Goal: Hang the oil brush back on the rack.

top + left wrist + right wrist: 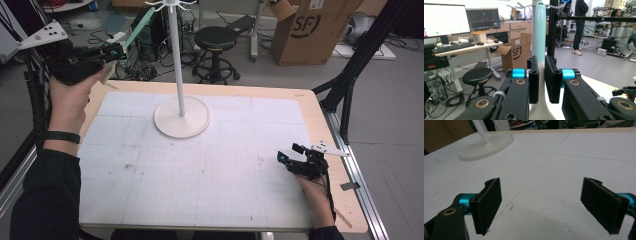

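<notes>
Two grippers are in play. The left gripper (112, 52), raised above the table's far left corner, is clamped on the neck of a pale green utensil (540, 32): in the left gripper view both pads press its narrow handle, which rises straight up between them, while the wider whitish end flares out below. From above, that green handle (141, 24) slants up and rightward toward the top of the stand (175, 55).

The right gripper (295, 159) rests low near the table's right edge, its jaws spread wide with nothing between them; bare white mat (554, 170) lies ahead of it.

The stand's round base (181, 117) sits on the mat toward the far middle, its pole running up to a ring of hooks (170, 5) at the frame's top edge. No utensil hangs there that I can make out.

Judging by this, the pickup is done and the carry is under way. Hanging the utensil on a hook remains, and the handle tip is near the hooks but apart from them.
</notes>
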The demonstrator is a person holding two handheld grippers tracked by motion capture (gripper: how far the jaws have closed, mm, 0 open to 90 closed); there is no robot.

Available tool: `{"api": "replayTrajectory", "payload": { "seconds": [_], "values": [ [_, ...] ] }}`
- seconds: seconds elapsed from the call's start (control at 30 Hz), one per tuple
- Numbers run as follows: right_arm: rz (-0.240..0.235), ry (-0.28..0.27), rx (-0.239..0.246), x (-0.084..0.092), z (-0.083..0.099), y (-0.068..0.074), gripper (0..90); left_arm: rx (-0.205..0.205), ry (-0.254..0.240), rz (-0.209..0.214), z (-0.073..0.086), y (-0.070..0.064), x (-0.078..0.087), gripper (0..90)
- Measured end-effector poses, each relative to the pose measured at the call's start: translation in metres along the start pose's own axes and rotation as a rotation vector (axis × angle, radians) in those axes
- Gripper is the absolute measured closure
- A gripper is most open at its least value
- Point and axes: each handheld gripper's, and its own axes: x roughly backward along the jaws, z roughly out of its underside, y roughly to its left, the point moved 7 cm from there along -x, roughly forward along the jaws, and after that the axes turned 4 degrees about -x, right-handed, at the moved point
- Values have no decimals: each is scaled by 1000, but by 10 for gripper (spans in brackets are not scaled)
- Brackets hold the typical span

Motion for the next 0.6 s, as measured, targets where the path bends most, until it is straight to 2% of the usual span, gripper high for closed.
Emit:
{"api": "replayTrajectory", "payload": {
  "seconds": [0.27,0.53,0.6],
  "values": [
    [-3,-1,0,0,0,0,167,-1,11,5,4,-4,-11,825],
    [-5,-1,-2,0,0,0,167,11,32,7,10,-4,-14,802],
    [-5,-1,0,0,0,0,167,37,47,10,12,-4,-14,690]
  ]
}}
